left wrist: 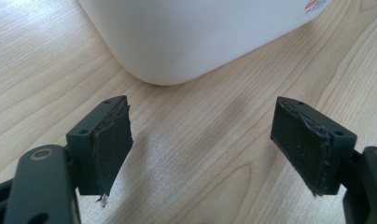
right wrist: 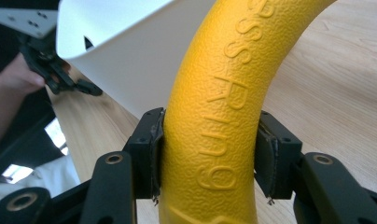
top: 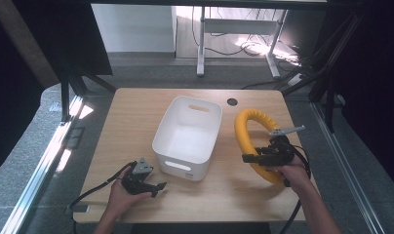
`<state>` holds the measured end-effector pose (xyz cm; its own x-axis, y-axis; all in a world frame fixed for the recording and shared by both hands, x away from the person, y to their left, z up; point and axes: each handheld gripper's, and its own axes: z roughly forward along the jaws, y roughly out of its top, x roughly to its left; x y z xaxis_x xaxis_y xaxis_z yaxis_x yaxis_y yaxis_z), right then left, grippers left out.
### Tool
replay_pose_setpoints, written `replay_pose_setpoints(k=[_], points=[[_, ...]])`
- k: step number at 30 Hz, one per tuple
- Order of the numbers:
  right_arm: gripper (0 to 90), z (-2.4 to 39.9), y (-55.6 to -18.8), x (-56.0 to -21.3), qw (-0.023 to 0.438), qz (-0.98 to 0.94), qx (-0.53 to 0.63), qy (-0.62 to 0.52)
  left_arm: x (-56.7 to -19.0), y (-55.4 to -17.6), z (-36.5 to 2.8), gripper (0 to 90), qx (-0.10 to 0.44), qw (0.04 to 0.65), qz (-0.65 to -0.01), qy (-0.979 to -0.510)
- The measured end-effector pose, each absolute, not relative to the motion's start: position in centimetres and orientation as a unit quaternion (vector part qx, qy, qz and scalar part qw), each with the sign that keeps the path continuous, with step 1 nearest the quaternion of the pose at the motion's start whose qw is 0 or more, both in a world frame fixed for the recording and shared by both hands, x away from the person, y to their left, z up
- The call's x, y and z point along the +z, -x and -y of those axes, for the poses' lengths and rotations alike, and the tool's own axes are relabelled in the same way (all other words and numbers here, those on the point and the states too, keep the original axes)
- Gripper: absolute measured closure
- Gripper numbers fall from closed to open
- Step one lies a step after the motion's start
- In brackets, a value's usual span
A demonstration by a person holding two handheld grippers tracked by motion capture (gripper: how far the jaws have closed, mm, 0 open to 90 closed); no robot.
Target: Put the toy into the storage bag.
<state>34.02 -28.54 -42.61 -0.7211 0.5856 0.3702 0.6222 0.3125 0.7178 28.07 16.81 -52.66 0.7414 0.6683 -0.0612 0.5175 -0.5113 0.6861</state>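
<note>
Holding: my right hand-held gripper (right wrist: pixel 207 154) has its jaws clamped on the yellow ring (right wrist: pixel 219 116); one pad presses each side of the tube
Ring: textured yellow foam with raised lettering along the curve; in the high view the ring (top: pixel 246 127) stands on edge at the right of the surface (top: pixel 131 109), its upper arc tilted toward the far edge; I cannot tell whether its lower arc touches the wood
Right hand-held gripper: in the high view the right hand-held gripper (top: pixel 252 158) grips the ring's near part, jaws pointing left toward the bin
Left hand-held gripper: my left hand-held gripper (left wrist: pixel 200 140) has its jaws wide apart with nothing between them; bare wood shows in the gap; in the high view the left hand-held gripper (top: pixel 158 187) sits low over the surface near the front edge, just beside the bin's near corner
Bin: white bin (top: pixel 207 109) at the middle of the surface, open top, handle slots in the end walls; it stands between my two hands, near the ring but apart from it
</note>
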Motion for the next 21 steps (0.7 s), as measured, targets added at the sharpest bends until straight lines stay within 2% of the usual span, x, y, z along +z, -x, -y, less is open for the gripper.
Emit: replay_pose_setpoints(k=[12,21], points=[[50.0,29.5,-34.2,-42.0,0.027,0.784,-0.488,0.384,-52.7,-28.1,-16.8,20.4,0.106,0.354,-0.343,-0.863],[50.0,30.2,-34.0,-41.2,0.016,0.767,-0.513,0.386,-52.7,-28.1,-16.8,20.4,0.108,0.354,-0.343,-0.863]])
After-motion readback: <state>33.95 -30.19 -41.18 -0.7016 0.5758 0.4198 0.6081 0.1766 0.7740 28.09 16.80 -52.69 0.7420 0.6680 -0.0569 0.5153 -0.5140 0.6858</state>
